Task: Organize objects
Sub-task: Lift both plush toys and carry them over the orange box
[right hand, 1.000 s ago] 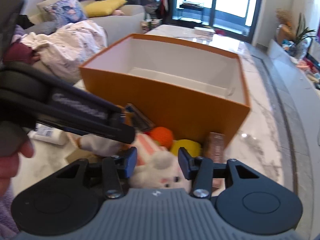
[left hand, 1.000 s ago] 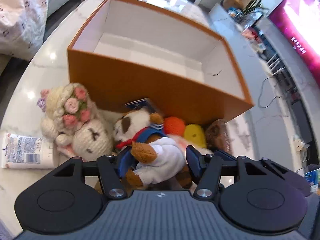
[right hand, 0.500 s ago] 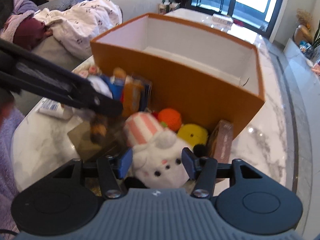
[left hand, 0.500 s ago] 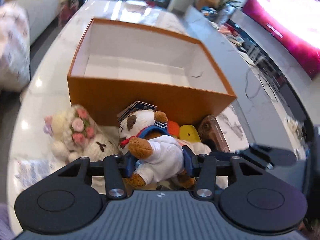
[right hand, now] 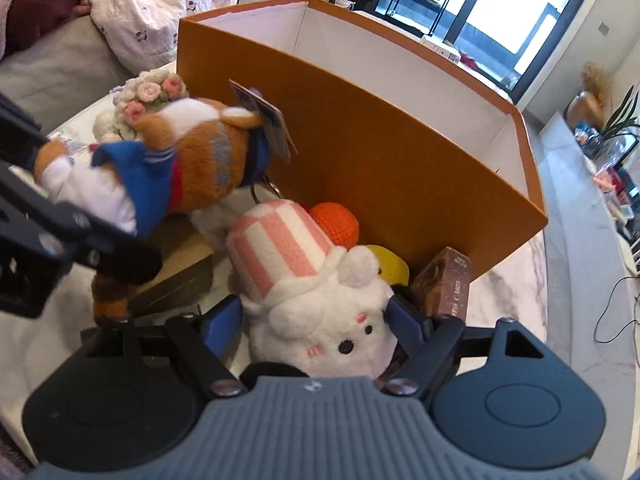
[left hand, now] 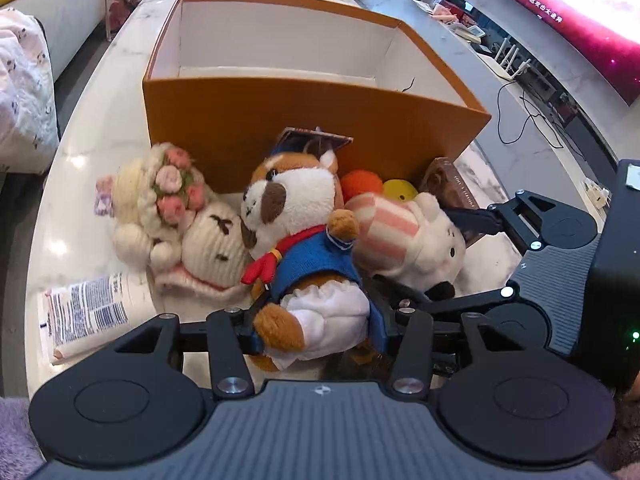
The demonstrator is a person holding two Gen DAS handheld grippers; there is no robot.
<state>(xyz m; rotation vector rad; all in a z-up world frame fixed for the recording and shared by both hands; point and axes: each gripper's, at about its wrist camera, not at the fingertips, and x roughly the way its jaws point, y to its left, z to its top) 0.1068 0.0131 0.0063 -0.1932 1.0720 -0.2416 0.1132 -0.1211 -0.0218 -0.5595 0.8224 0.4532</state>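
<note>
Tools (left hand: pixel 316 332) (right hand: pixel 316 320) grip brown dog (left hand: pixel 296 220) and white bunny (right hand: pixel 320 320); orange box (left hand: pixel 280 128) behind.

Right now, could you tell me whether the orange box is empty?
Apparently empty: the orange box shows only bare white walls and floor; the strip behind its near wall is hidden.

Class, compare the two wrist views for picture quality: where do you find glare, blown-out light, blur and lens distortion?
Left wrist view: white glare spots on the marble table, a bright magenta screen, and the orange box bowed by the fisheye. Right wrist view: the window is blown out, and the sailor dog plush looks slightly smeared beside the sharper white bunny plush.
</note>
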